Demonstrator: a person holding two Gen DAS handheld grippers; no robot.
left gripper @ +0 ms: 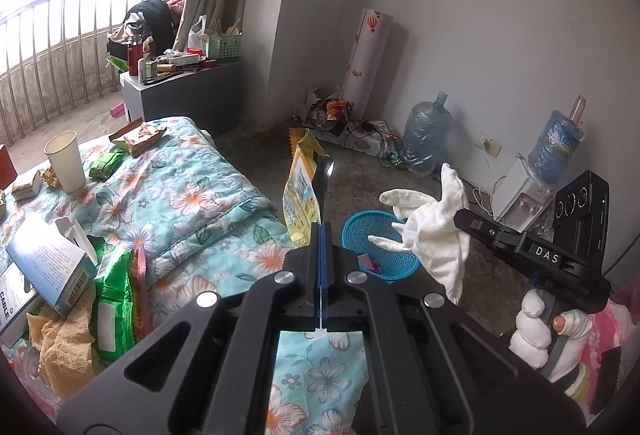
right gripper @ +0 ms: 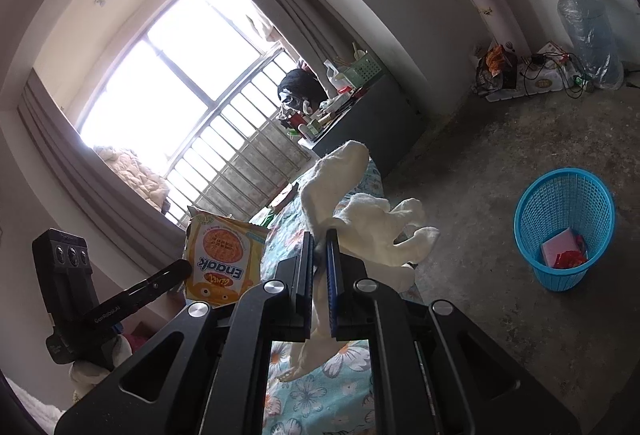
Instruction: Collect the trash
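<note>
Left tongs [left gripper: 323,231] clamped on the yellow Enaak snack packet [left gripper: 301,195]; right tongs [right gripper: 320,239] clamped on crumpled white tissue [right gripper: 360,211]. Both loads hang past the bed edge, near the blue mesh wastebasket [right gripper: 532,211] on the floor. Suggest centring each load over the rim before release, one at a time; the light tissue may cling to the pads.

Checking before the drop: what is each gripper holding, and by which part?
Left gripper: yellow snack bag, pinched at its edge. Right gripper: crumpled white tissue, clamped near its middle.
</note>
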